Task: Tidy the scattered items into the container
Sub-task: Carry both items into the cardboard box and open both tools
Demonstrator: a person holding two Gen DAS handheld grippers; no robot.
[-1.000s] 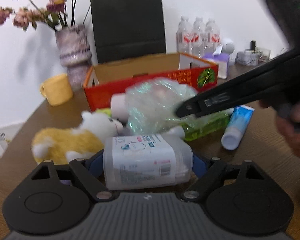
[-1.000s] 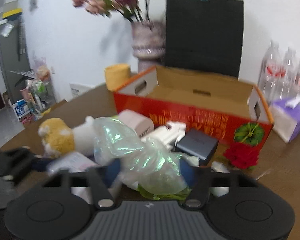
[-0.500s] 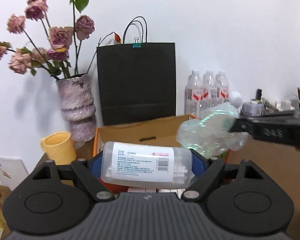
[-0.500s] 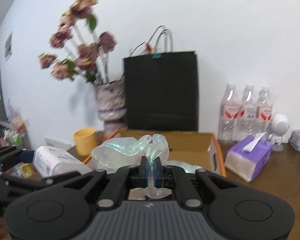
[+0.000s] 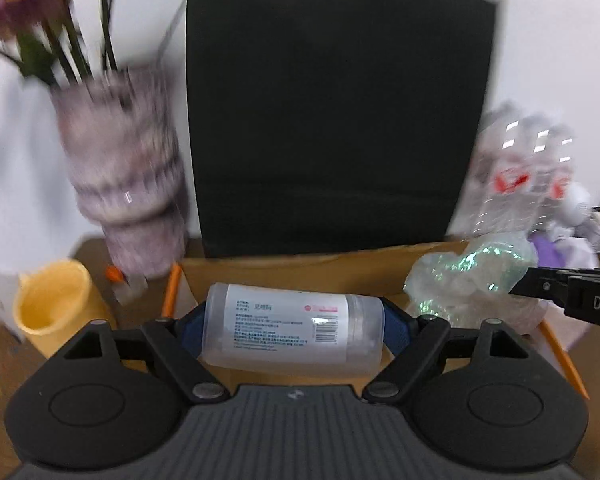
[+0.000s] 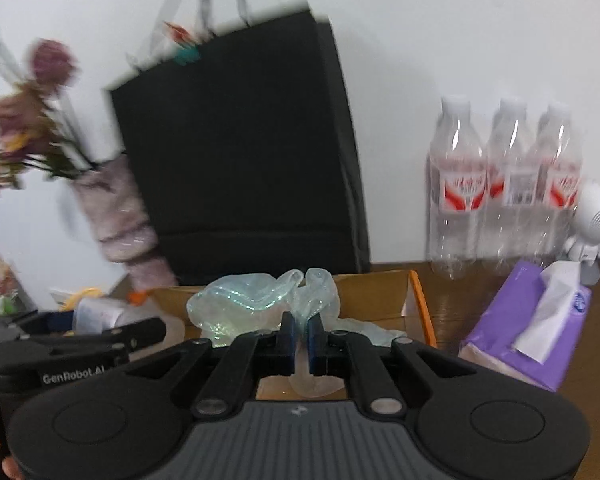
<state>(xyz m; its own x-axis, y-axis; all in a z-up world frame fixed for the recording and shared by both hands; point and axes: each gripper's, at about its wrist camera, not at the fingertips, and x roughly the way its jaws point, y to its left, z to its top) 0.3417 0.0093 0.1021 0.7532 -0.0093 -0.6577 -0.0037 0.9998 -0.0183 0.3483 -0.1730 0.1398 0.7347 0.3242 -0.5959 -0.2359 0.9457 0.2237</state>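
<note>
Ahead of me the black paper bag (image 5: 336,120) fills the back of both views, and just in front of it sits the cardboard box (image 5: 300,270) with its orange edges, which I take to be the container. I judge I am at the carry-and-drop step, with both loads held over the box's open top. My left gripper (image 5: 296,322) clamps the clear plastic canister (image 5: 294,328) sideways between its blue pads, the printed label facing me, above the box's near-left part. My right gripper (image 6: 299,334) has its pads nearly together, pinching a fold of the crinkled iridescent plastic bag (image 6: 256,300), which hangs over the box's right side. Next, I think, both tools need lowering a little into the box and then spreading their pads, canister first, since it may roll once freed; the limp bag may cling to a pad.
</note>
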